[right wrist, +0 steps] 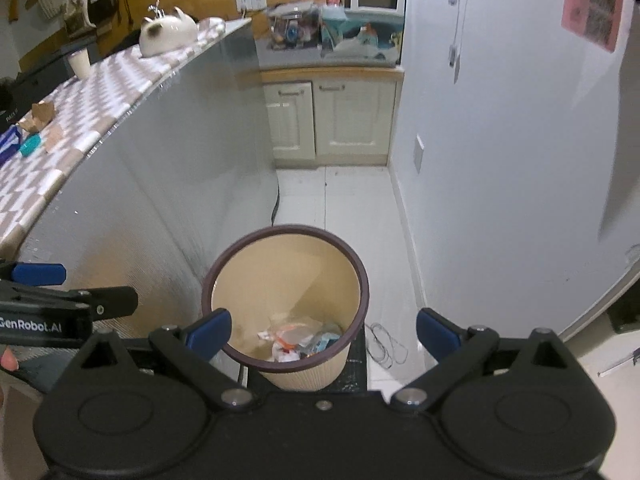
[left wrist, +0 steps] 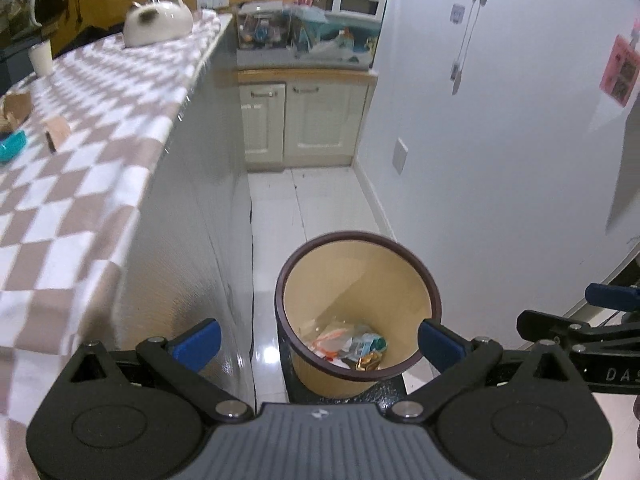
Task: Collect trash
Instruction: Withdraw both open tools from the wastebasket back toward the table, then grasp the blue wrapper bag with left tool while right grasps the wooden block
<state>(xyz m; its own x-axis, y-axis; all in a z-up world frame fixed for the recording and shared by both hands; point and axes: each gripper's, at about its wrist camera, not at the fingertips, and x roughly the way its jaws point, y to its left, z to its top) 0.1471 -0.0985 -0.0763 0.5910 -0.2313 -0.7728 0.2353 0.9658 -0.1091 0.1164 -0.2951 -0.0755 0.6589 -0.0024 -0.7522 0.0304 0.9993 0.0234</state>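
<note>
Both grippers, left (left wrist: 318, 342) and right (right wrist: 323, 330), hang spread and empty above the bin (right wrist: 362, 270); next, scraps (right wrist: 42, 114) on the counter's near end need fetching.

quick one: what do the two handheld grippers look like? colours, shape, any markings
Both match: black linkage arms with silver pivot bolts, two round black discs at the base, blue fingertip pads. The left gripper has a ribbed grey centre plate with a small logo; its side reads "GenRobot.AI" in the right wrist view. The right gripper has a plain black centre; its side shows white letters "DAS", cut off.
</note>
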